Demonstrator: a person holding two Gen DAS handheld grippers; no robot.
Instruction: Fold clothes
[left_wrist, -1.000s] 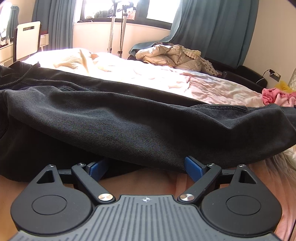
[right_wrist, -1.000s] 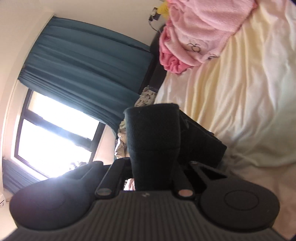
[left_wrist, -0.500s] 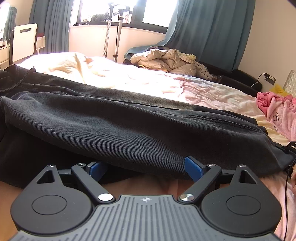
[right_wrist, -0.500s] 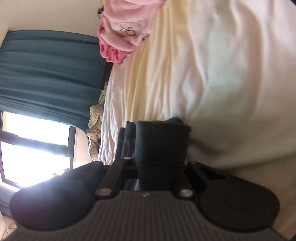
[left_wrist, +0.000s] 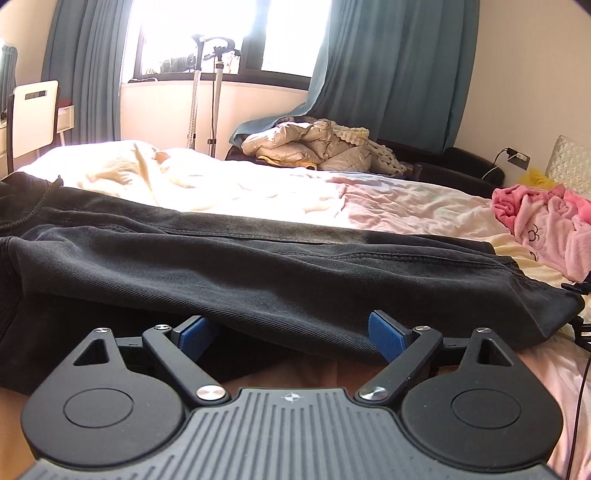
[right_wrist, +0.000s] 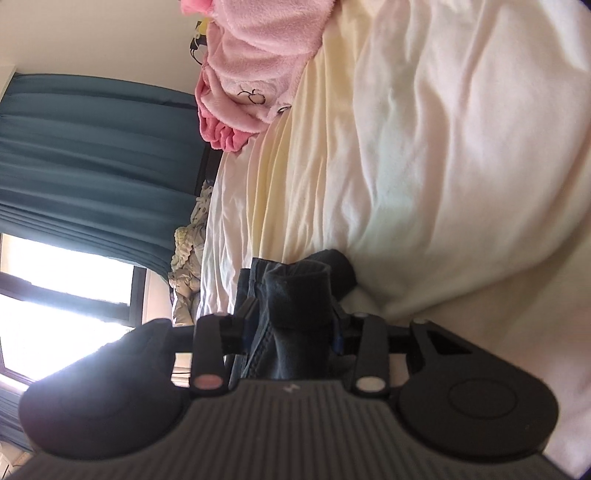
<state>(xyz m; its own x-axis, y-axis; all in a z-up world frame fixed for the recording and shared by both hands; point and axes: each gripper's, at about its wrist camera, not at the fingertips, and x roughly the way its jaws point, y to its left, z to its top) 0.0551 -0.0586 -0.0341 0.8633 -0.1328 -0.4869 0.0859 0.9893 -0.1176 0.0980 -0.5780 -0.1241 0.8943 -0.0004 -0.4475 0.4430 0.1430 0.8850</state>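
Currently, status by item:
trousers: black trousers (left_wrist: 258, 266) lie flat across the bed (left_wrist: 388, 199), running from 9 o'clock to 3 o'clock in the left wrist view, near edge draped over the front of the left gripper.
left gripper: left gripper (left_wrist: 291, 332) has its jaws spread wide; blue pads (left_wrist: 384, 334) sit at the near hem of the trousers, cloth lying over the gap. Pads don't visibly press on anything, no grip.
right gripper: right gripper (right_wrist: 293, 325) rolled on its side, so the bed looks tipped up in its view. Jaws have just been opening, now roughly half apart. A bunched end of the trousers (right_wrist: 295, 306) sits between them, slack and puffed out; pads are mostly hidden by the cloth, but they look clear of it.
trouser end: at 12 o'clock from the right gripper body, resting against the cream sheet (right_wrist: 424, 166).
pink clothes: heap of pink fleece (left_wrist: 546, 225) at 3 o'clock in the left view, well apart from the trousers; same heap (right_wrist: 255, 74) at 11 o'clock in the right view.
jacket: beige padded jacket (left_wrist: 314, 144) on the dark sofa beyond the bed, at 12 o'clock.
background: teal curtains (left_wrist: 388, 66), bright window (left_wrist: 229, 33), white chair (left_wrist: 33, 114) at 10 o'clock.
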